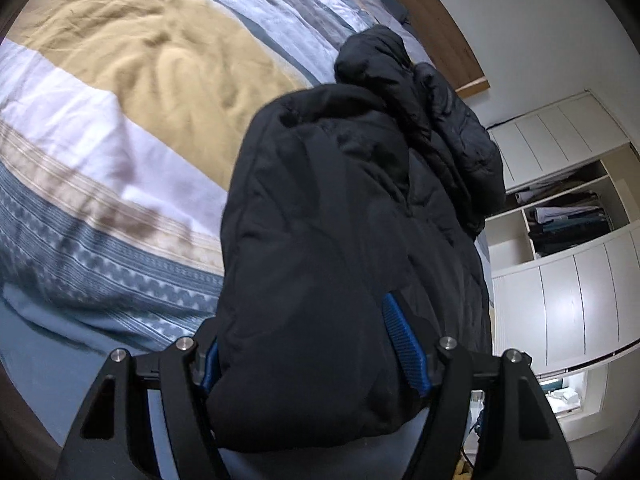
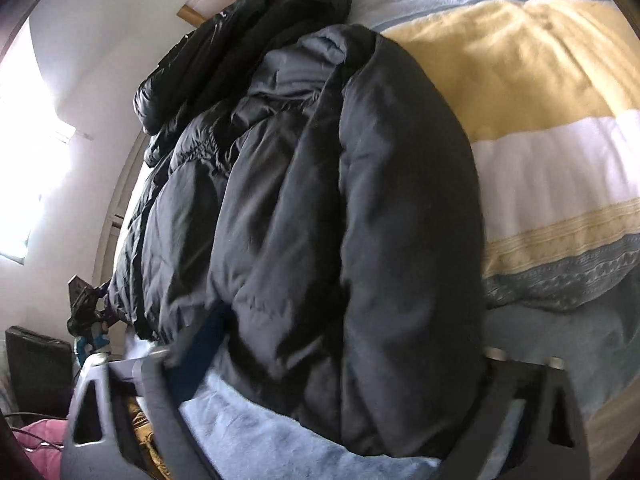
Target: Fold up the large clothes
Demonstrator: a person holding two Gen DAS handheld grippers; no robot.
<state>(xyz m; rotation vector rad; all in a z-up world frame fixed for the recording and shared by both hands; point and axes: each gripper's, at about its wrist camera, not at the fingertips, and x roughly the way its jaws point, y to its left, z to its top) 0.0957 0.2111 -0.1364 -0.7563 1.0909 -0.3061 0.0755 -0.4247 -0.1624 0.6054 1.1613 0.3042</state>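
Two grippers meet one black puffer jacket (image 1: 340, 216) on a bed with a striped duvet cover (image 1: 132, 92).

From the left wrist camera, the left gripper (image 1: 316, 344) has a thick fold of the jacket bulging between its blue-padded fingers (image 1: 404, 340). The right-hand pad lies against the fabric, while the left pad at 8 o'clock is mostly buried behind the bulge, so the jaws stand wide and pinch the padded roll. The jacket runs from the gripper at 6 o'clock up toward 1 o'clock, where a darker, shinier bunch of it lies near the wooden bed frame (image 1: 452, 40). The duvet's mustard, white and patterned blue bands fill the frame from 8 to 12 o'clock. A white wardrobe (image 1: 568, 248) with an open shelf of stacked clothes stands at 3 o'clock.

From the right wrist camera, the right gripper (image 2: 332, 364) has the jacket's bulky folded edge between its fingers; the frame is blurred, a dark blue pad shows at 8 o'clock beside the fabric, and the other finger at 4 o'clock is hidden behind the bulge. Whether these pads press on the cloth I cannot tell. The jacket spreads from 6 o'clock up to 11 o'clock, with the duvet cover at 1 to 4 o'clock. The left gripper shows small at 8 o'clock, at the jacket's far edge. A bright window (image 2: 24, 152) glares at 9 o'clock.
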